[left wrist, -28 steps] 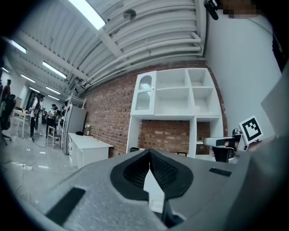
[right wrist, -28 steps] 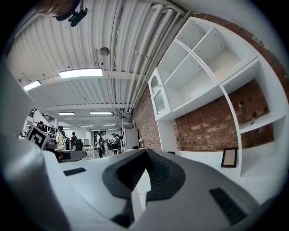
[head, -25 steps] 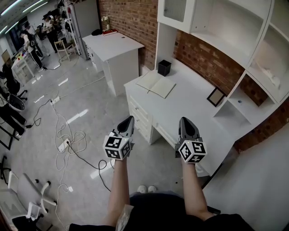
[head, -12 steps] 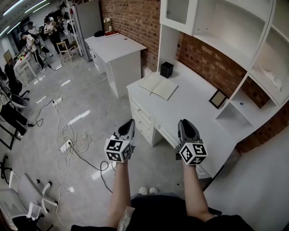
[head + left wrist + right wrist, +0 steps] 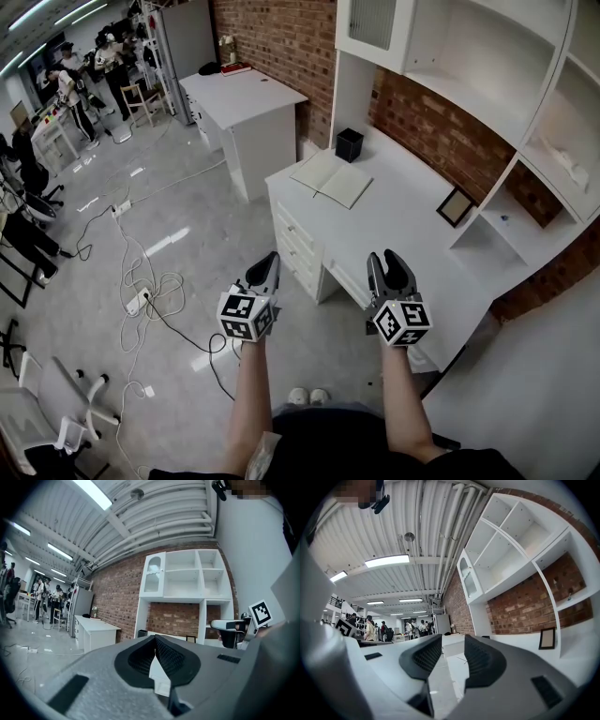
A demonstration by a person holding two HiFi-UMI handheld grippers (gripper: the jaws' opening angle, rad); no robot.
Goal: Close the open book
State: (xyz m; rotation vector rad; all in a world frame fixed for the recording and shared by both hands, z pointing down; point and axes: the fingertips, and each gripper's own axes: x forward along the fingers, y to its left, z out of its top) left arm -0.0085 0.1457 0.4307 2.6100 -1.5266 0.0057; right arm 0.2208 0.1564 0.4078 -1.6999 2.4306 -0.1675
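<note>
White desk (image 5: 412, 225) along the brick wall is where your job sits: the open book (image 5: 330, 178) lies flat on it near the end farthest from you, pages up and both halves spread. Just behind the book, by the wall, stands a black box (image 5: 349, 144); a small picture frame (image 5: 455, 206) sits further along, toward the shelves.

Both of your 2 grippers are well apart from the book, held level out in front of you over the floor and the desk's near end. Your left gripper (image 5: 270, 262) has its jaws pressed together with nothing in them. Your right gripper (image 5: 390, 262) has its jaws opening, with only air between the pads.

You are at the approach step, and nothing of the closing is done yet. Next, I judge, you need to walk up to that end of the desk, get 1 set of jaws on or under the outer edge of 1 cover, and fold it over the spine.
</note>
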